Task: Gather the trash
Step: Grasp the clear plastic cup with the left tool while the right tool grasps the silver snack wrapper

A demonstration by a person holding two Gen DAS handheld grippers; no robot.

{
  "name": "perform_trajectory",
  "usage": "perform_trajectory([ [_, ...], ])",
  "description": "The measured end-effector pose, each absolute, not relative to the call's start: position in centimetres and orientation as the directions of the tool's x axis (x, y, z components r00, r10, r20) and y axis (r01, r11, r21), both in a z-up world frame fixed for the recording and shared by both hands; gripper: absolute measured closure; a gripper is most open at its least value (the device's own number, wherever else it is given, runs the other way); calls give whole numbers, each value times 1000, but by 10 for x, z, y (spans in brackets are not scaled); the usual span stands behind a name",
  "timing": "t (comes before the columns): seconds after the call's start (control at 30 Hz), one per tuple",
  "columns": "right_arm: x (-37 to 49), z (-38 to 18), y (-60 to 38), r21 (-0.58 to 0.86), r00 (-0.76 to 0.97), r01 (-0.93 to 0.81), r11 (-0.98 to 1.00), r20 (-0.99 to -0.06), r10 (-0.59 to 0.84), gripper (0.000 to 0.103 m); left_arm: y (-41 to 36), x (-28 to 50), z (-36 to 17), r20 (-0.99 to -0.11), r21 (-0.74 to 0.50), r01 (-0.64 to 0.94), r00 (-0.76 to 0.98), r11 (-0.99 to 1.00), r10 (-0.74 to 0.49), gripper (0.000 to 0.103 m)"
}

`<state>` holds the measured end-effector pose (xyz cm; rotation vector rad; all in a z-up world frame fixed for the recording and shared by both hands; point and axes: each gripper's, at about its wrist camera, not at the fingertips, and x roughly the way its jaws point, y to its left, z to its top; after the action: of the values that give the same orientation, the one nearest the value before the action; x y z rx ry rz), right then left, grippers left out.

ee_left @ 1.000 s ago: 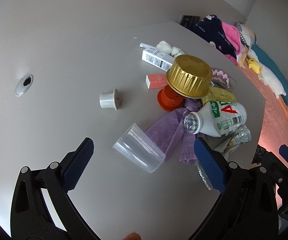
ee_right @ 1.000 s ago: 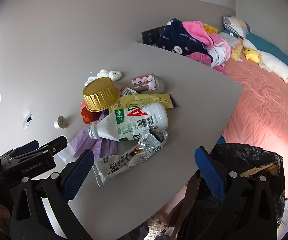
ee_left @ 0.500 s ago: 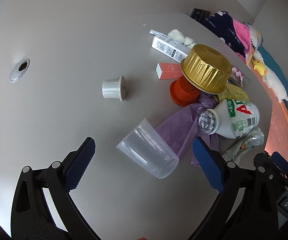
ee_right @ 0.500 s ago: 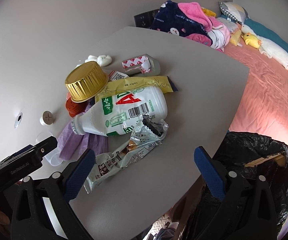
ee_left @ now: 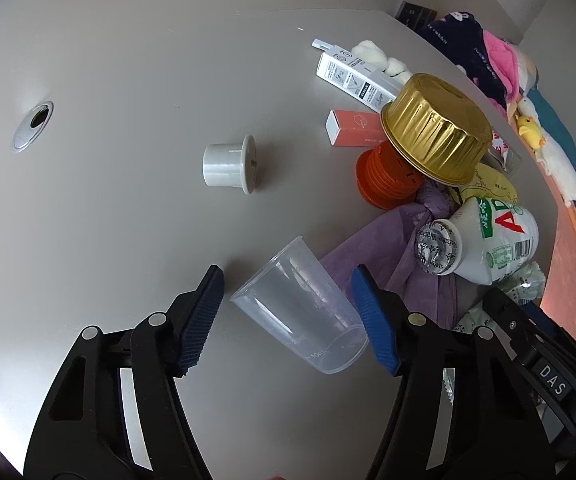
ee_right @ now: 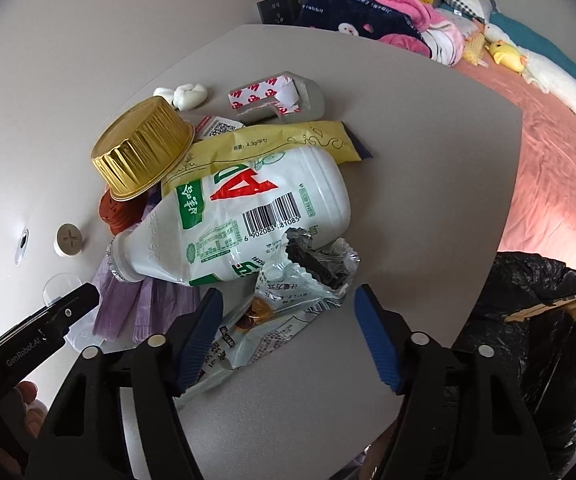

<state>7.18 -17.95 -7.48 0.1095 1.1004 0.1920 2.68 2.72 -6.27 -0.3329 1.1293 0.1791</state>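
A clear plastic cup [ee_left: 303,304] lies on its side on the grey table [ee_left: 128,220]. It sits between the blue pads of my left gripper [ee_left: 286,276], whose jaws are closing; a small gap still shows at the left pad. In the right wrist view a torn silver snack wrapper [ee_right: 291,300] lies in front of a white bottle [ee_right: 248,216]. My right gripper [ee_right: 288,292] straddles that wrapper, its jaws closing too, and the right pad stands clear of it. A black trash bag [ee_right: 527,340] hangs open below the table's near edge.
The pile also holds a gold foil cup [ee_left: 435,128], orange lids [ee_left: 383,184], a purple bag [ee_left: 383,252], a yellow packet [ee_right: 280,144] and small boxes [ee_left: 351,76]. A grey plug [ee_left: 228,166] lies apart. A bed [ee_right: 559,168] with blankets is behind.
Both grippers have sunk closer to the table. Their jaws have narrowed, the left around the clear cup and the right around the snack wrapper.
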Motion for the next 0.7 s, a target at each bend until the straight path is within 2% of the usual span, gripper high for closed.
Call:
perform_trajectory([
  [0.1, 72, -74, -177, 181, 445, -109, 977, -870, 211, 45, 28, 26, -63, -908, -163, -297, 418, 941, -25, 39],
  [0.17, 71, -74, -175, 197, 443, -122, 973, -866, 231, 56, 29, 27, -62, -911, -162, -298, 411, 941, -26, 39],
  [0.2, 70, -74, -175, 203, 440, -127, 971, -865, 239, 57, 29, 27, -62, -910, -164, -300, 413, 940, -28, 39],
  [0.27, 67, -74, -173, 217, 433, -142, 966, -864, 258, 61, 30, 27, -62, -907, -163, -297, 421, 941, -25, 46],
  [0.7, 47, -55, -171, 246, 461, -198, 949, -831, 311, 64, 36, 19, -60, -893, -226, -269, 441, 936, -89, 49],
])
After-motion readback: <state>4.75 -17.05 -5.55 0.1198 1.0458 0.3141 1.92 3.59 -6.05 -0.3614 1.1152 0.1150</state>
